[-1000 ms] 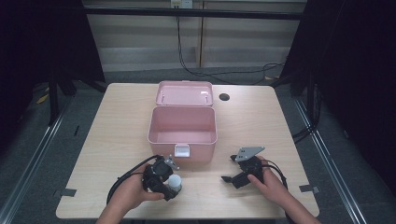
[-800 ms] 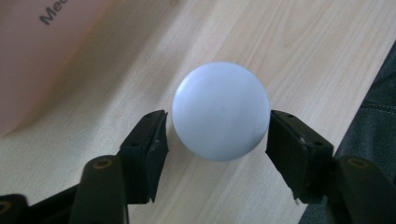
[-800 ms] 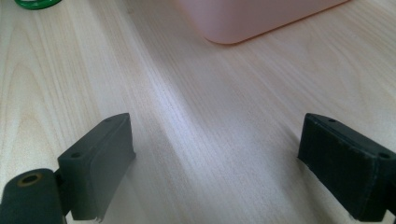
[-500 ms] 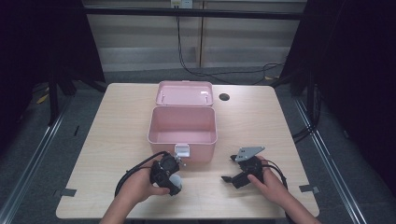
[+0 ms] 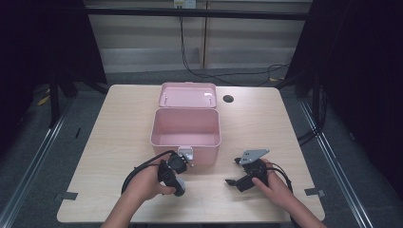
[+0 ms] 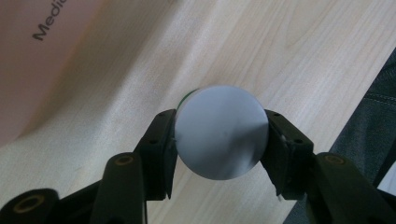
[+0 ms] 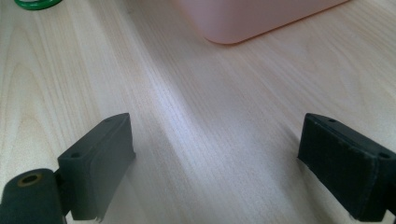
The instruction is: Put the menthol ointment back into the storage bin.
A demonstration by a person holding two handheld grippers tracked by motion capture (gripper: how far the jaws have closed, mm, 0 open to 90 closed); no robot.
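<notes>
1. You are holding a small round container (image 6: 220, 131) in your left gripper (image 6: 219, 140), the two black pads pressing on its opposite sides. The jaws have just been closing, and now they are clamping it at its widest part. It is sitting at the near edge of the table (image 5: 114, 123), just in front of the pink box (image 5: 186, 133).

2. It is looking like a smooth, hard, light thing with a pale flat face and a green rim behind. A curved, glossy wall like this is likely to be slippery, so you are right to be gripping across the full width, not near an edge where it could squirt out.

3. You are keeping your right gripper (image 7: 215, 154) wide apart with nothing between the pads, resting low over bare wood to the right of the box. A green ring (image 7: 35, 3) is lying farther off on the table.

4. The box is standing open, its lid (image 5: 187, 95) folded back on the far side. Its inside is looking bare, so there is plenty of room to be lowering the container in upright.

5. Squeezing gently should be enough; thin plastic may flex under a hard pinch.
</notes>
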